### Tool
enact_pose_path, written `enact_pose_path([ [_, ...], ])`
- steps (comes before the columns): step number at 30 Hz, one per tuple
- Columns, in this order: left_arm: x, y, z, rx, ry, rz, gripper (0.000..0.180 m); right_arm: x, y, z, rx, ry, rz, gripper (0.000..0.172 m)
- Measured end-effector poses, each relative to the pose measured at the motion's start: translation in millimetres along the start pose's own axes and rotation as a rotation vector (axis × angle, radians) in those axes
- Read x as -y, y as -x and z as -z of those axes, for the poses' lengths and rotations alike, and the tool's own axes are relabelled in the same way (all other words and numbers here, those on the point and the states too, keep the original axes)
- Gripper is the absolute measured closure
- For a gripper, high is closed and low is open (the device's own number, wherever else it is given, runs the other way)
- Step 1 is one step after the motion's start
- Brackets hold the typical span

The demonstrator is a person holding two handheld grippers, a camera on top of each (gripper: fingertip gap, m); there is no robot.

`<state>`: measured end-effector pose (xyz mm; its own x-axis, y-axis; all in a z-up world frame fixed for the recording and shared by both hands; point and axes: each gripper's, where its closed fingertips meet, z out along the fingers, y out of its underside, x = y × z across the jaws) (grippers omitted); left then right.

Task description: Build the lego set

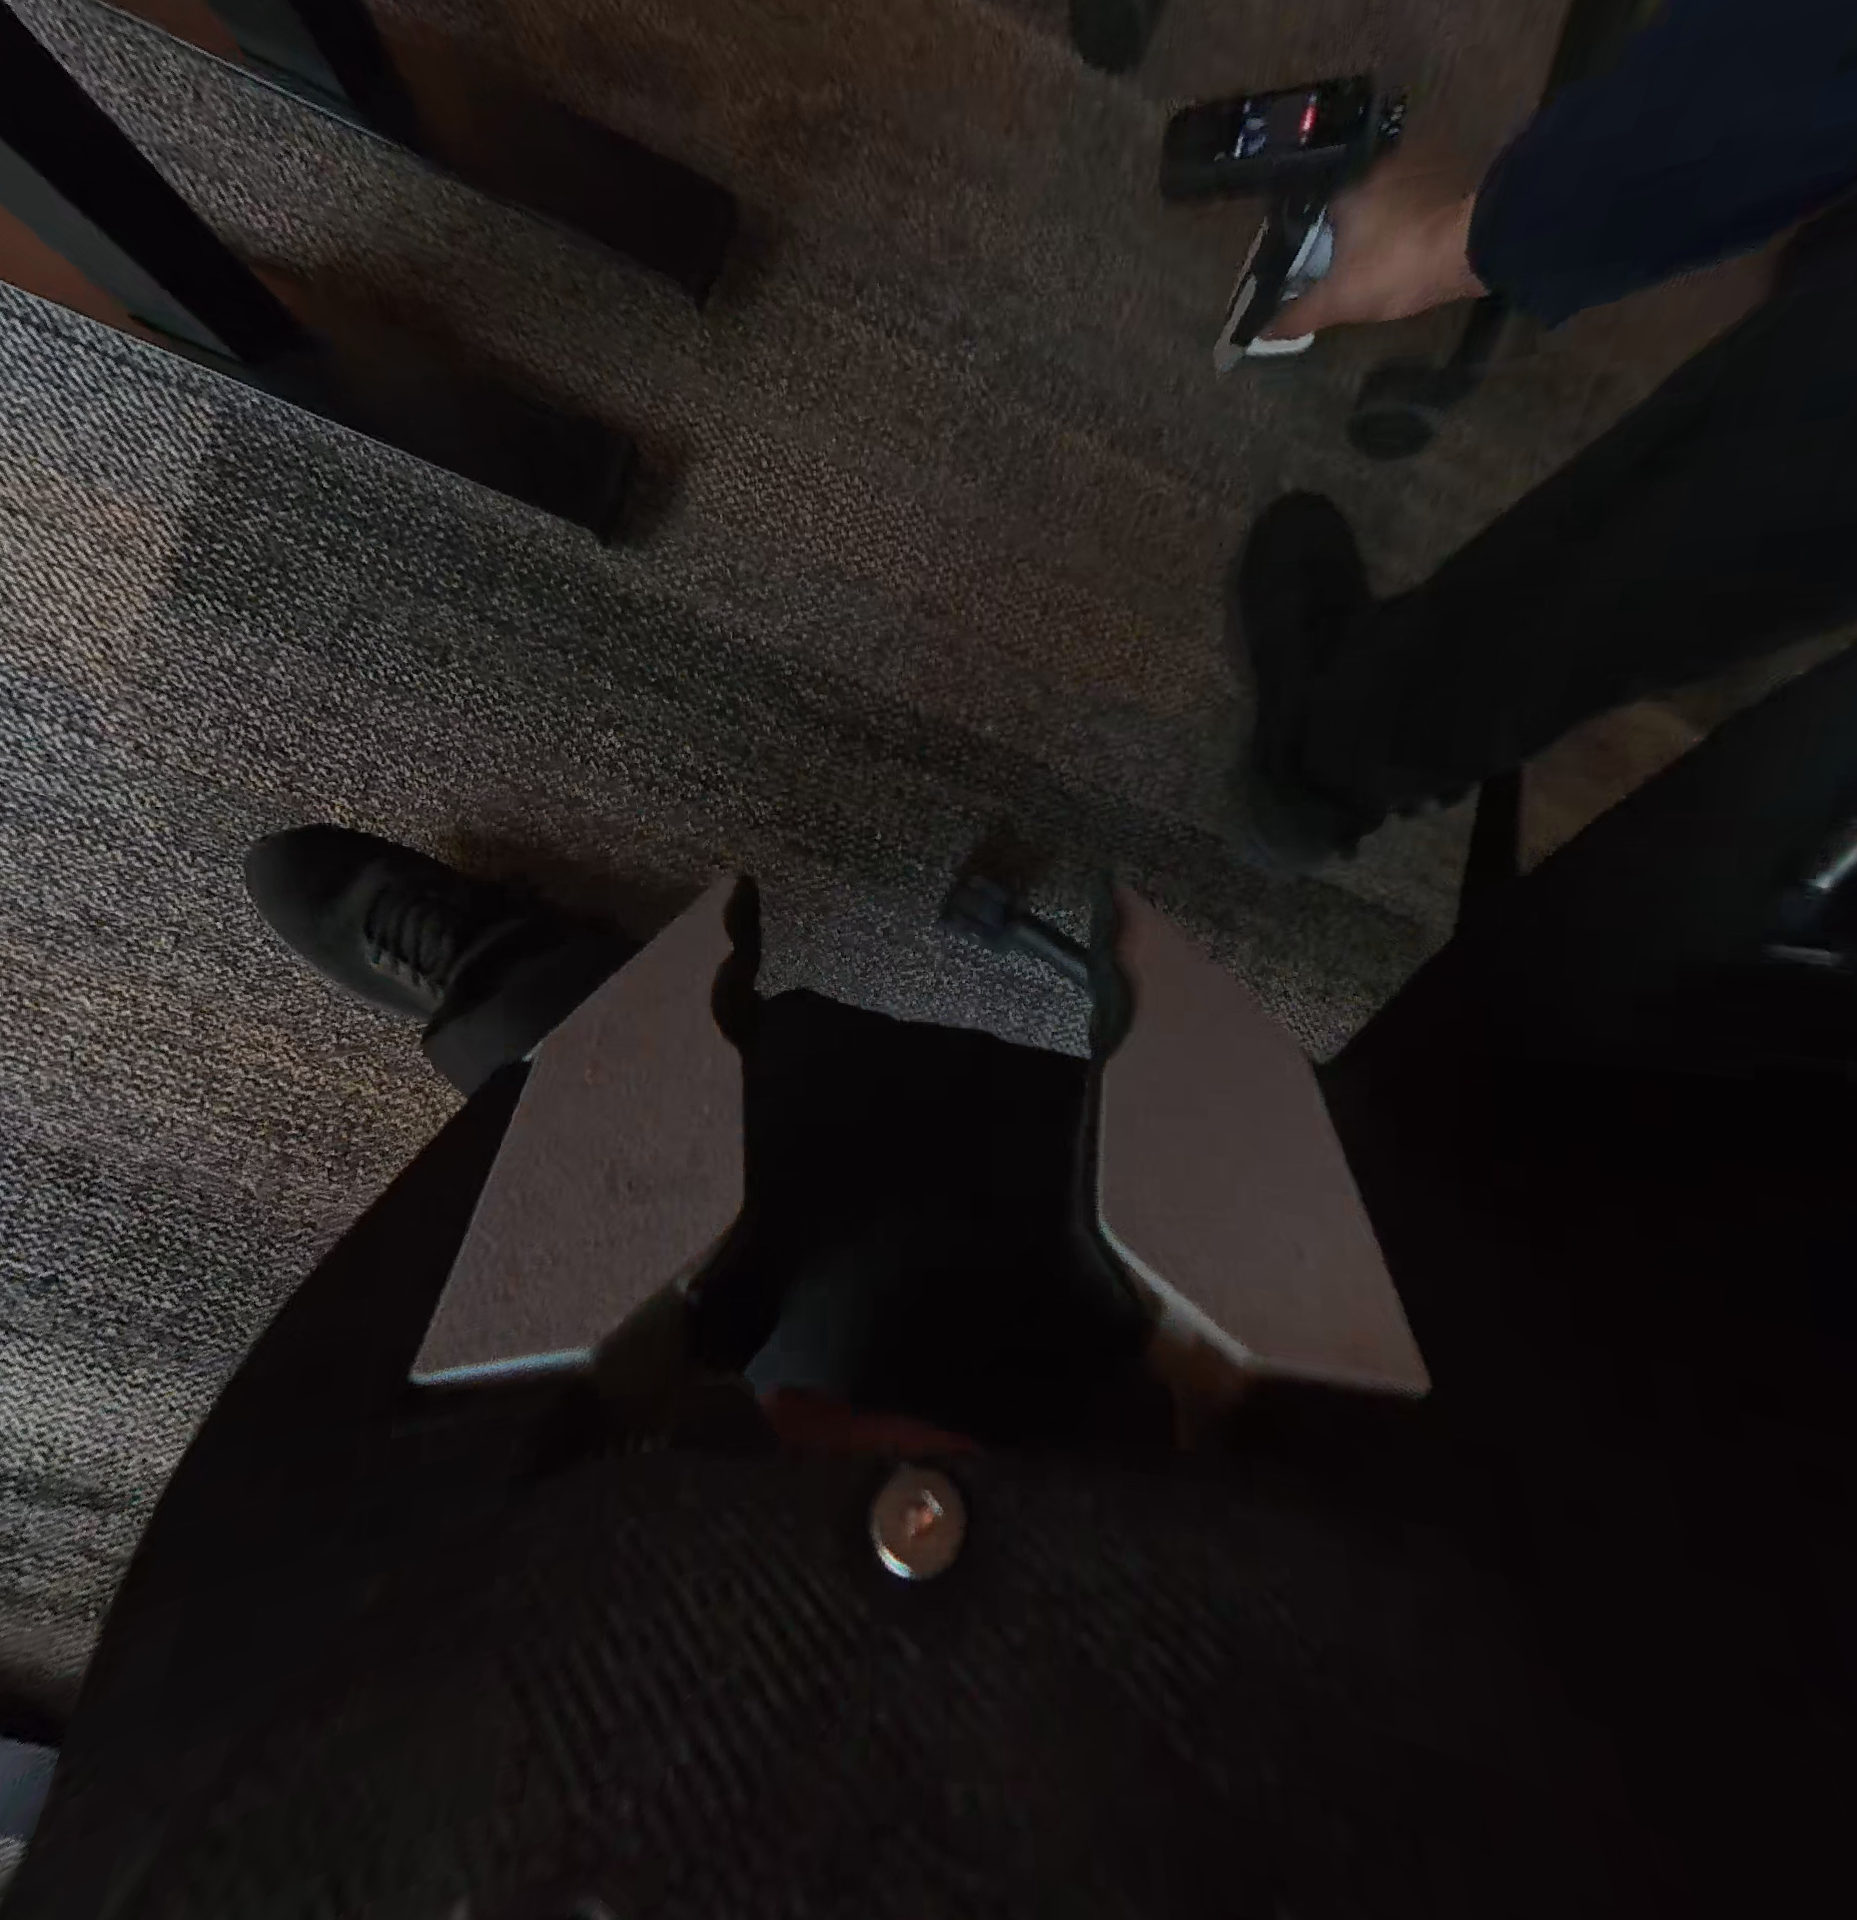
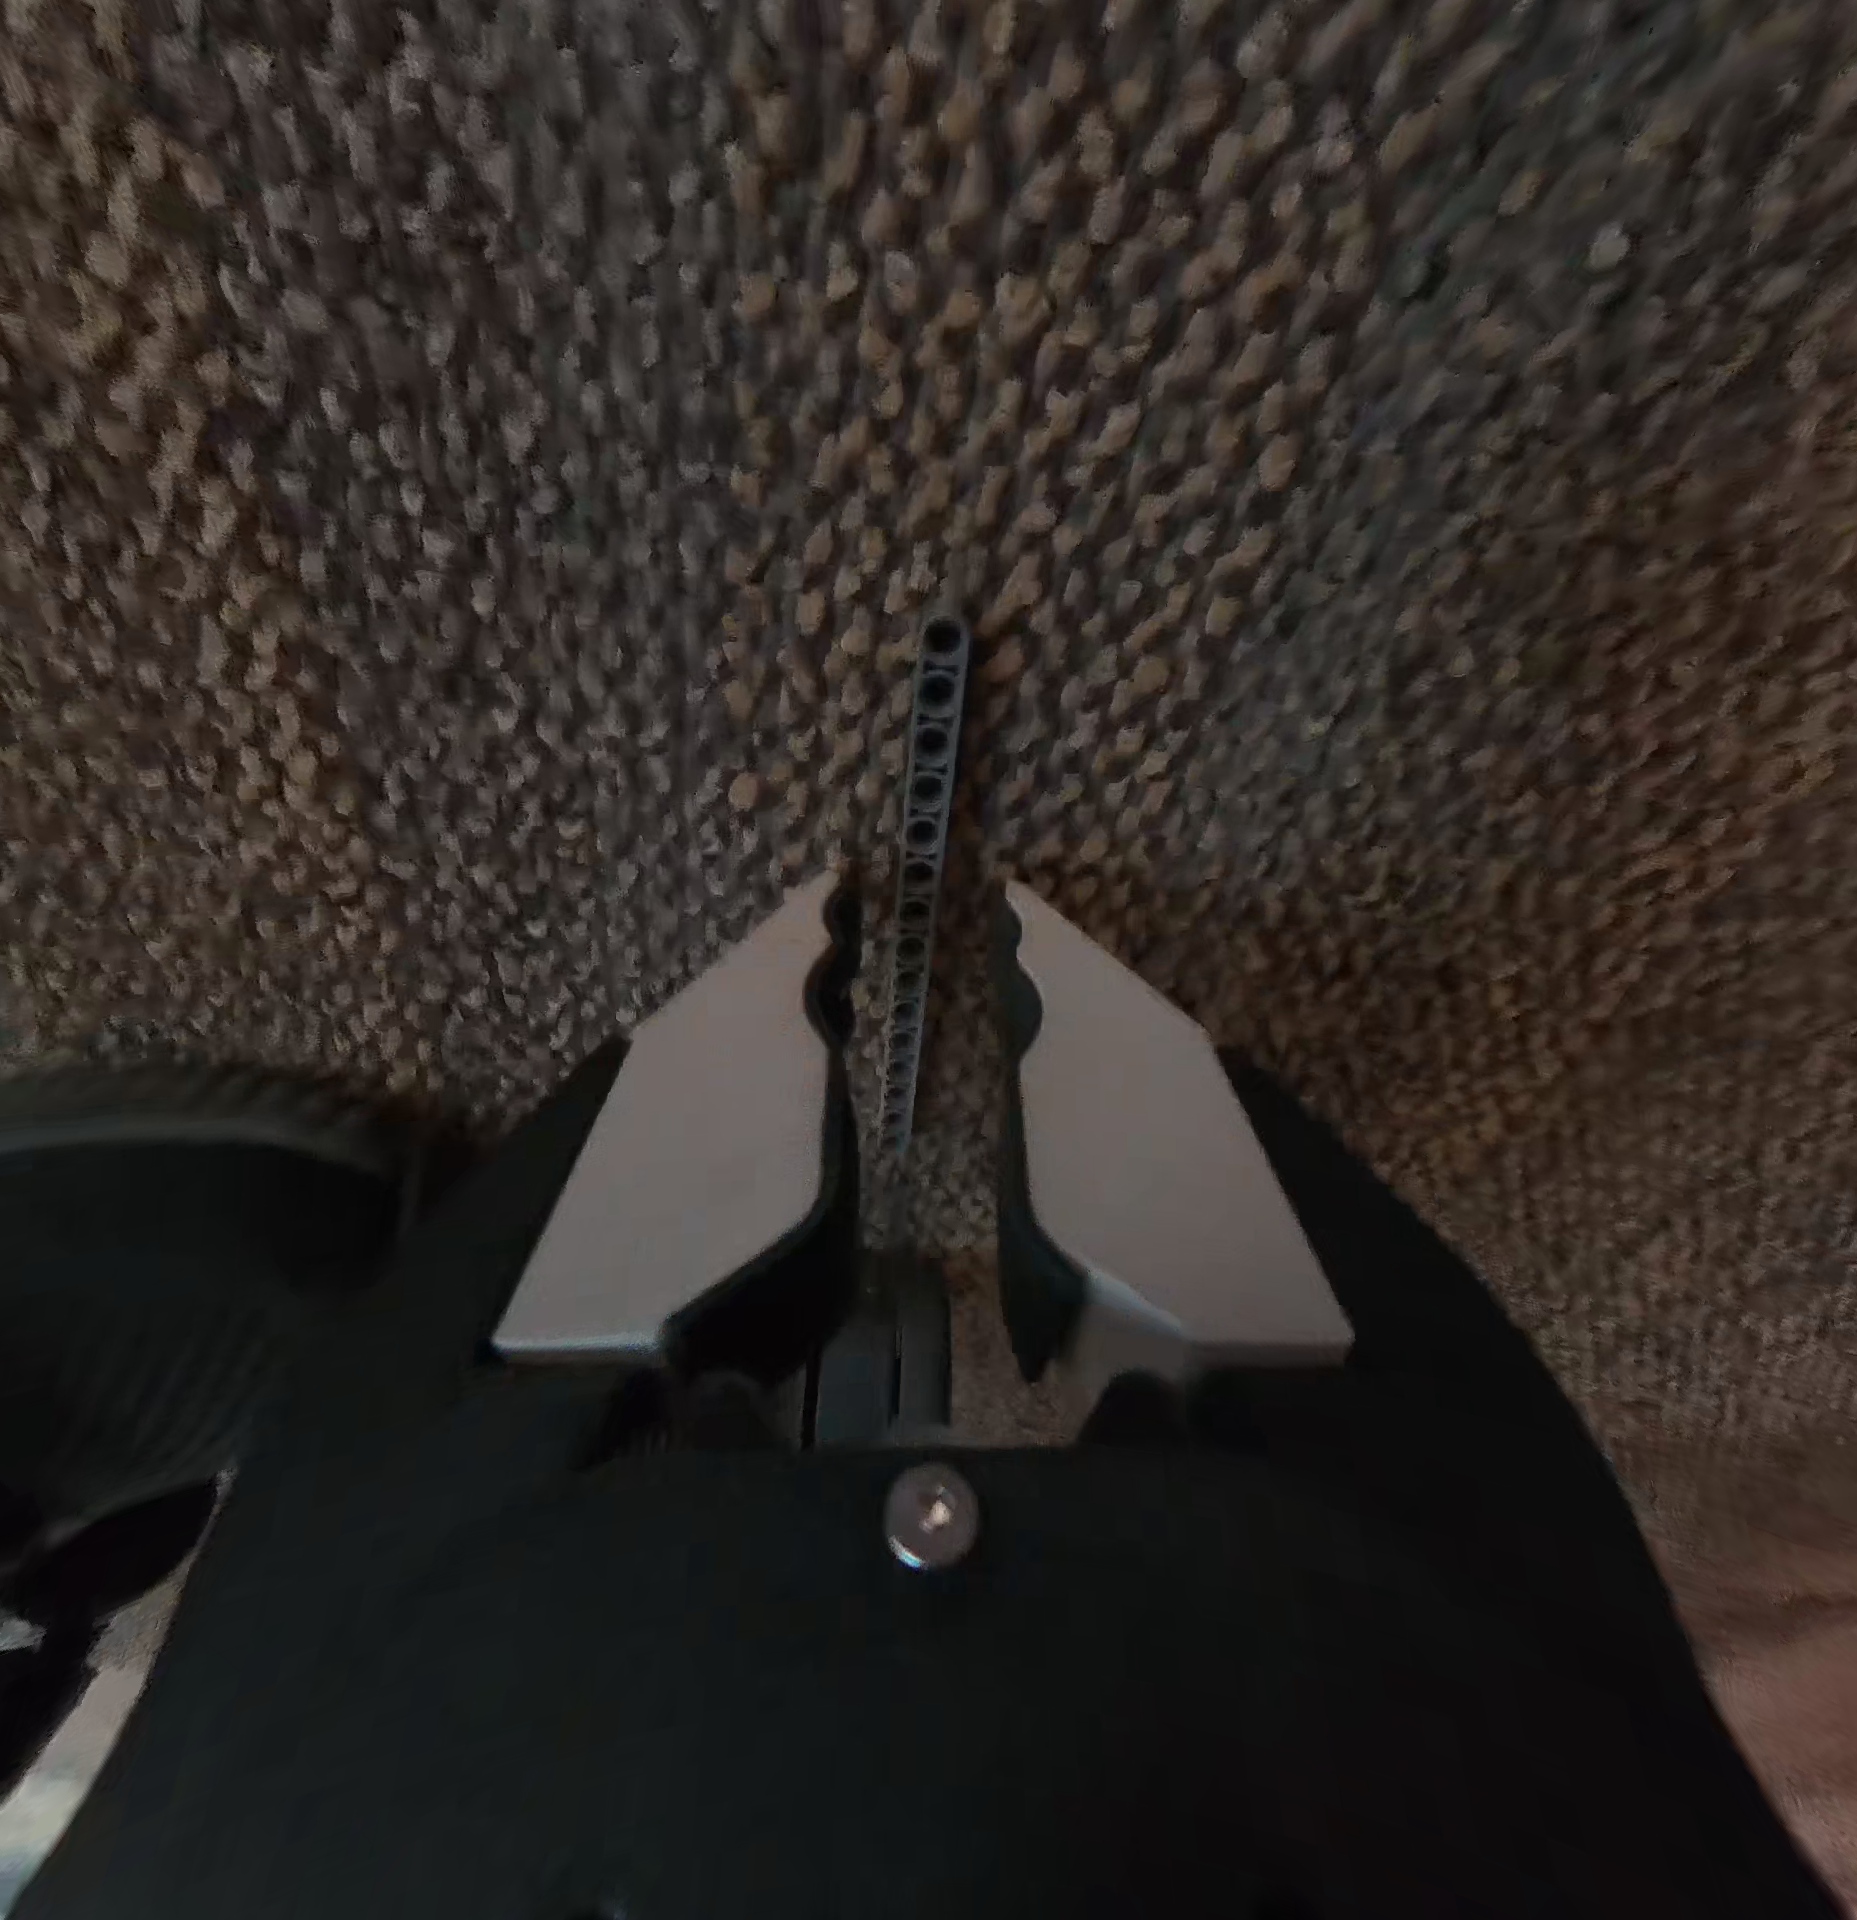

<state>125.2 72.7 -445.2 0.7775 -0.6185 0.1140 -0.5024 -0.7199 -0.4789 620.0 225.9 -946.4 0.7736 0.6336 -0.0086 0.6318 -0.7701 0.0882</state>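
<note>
**A:** Two claws to report. Start with the right gripper point(image 2: 919, 894), nearest things first.

**B:** Its jaws stand narrowly apart, low over brown speckled carpet point(image 2: 488, 520). A long grey beam with a row of round holes point(image 2: 929, 810) lies flat on the carpet between the fingers. It runs toward 12 o'clock and reaches well past the tips. It sits closer to the finger on the 9 o'clock side. A strip of carpet shows between the beam and the finger on the 3 o'clock side, so the jaws are not clamped on it.

**A:** And the left gripper point(image 1: 924, 894)?

**B:** Spread wide and bare. Only dark cloth and grey carpet point(image 1: 280, 623) show between its fingers. A small dark plug on a cable point(image 1: 981, 904) lies on the floor just inside the 3 o'clock fingertip.

**A:** Farther out in that view?

**B:** A black laced shoe point(image 1: 384, 925) is at 9 o'clock, near the fingertip on that side. A second dark shoe point(image 1: 1303, 665), with a trouser leg, is at 2 o'clock. Beyond that, at 1 o'clock, a hand point(image 1: 1391, 260) holds a handle carrying a dark device with a lit screen point(image 1: 1277, 130). Dark furniture feet point(image 1: 550, 457) rest on the carpet at 11 o'clock.
</note>
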Motion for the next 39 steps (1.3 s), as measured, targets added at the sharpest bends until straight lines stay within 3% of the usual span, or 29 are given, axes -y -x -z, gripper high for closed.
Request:
enact_pose_path([
  [4, 8.5, 18.1, 0.8, -0.001, 0.009, -0.046, 0.112, -6.5, -1.1, 6.2, -0.011, 0.015, 0.02, 0.167],
  [8, 37.0, 30.0, 6.9, -0.025, -0.068, -0.091, 0.11, 32.1, 33.3, 77.2, 0.075, -0.001, 0.235, 0.167],
  [11, 59.3, 38.4, 12.0, -0.029, -0.138, -0.189, 0.126, 82.7, 75.9, 179.8, 0.113, -0.12, 0.407, 0.167],
  [15, 65.9, 65.7, 14.2, 0.01, -0.105, -0.335, 0.129, 134.7, 164.7, 361.5, 0.21, -0.411, 0.541, 0.167],
  [21, 45.1, 113.3, 27.9, -0.002, -0.036, -0.44, 0.162, 163.2, 296.4, 623.5, 0.291, -0.872, 0.757, 0.167],
  [24, 39.7, 121.8, 33.1, -0.051, -0.036, -0.385, 0.163, 171.6, 341.0, 725.4, 0.294, -1.099, 0.823, 0.167],
  [26, 32.2, 119.3, 35.4, -0.064, -0.023, -0.387, 0.161, 176.7, 364.0, 773.7, 0.273, -1.199, 0.869, 0.168],
  [29, 11.0, 112.0, 40.7, -0.008, -0.001, -0.458, 0.158, 191.1, 385.1, 828.5, 0.152, -1.325, 0.965, 0.168],
  [31, -9.4, 108.1, 45.8, 0.033, 0.034, -0.479, 0.159, 208.8, 392.5, 846.6, 0.082, -1.336, 1.041, 0.167],
  [36, -33.4, 96.9, 69.6, 0.072, -0.066, -0.32, 0.159, 284.0, 398.4, 830.8, -0.056, -1.204, 1.175, 0.167],
  [39, -29.0, 83.3, 84.2, 0.072, -0.16, -0.232, 0.14, 326.9, 404.2, 827.3, -0.067, -1.23, 1.199, 0.167],
])
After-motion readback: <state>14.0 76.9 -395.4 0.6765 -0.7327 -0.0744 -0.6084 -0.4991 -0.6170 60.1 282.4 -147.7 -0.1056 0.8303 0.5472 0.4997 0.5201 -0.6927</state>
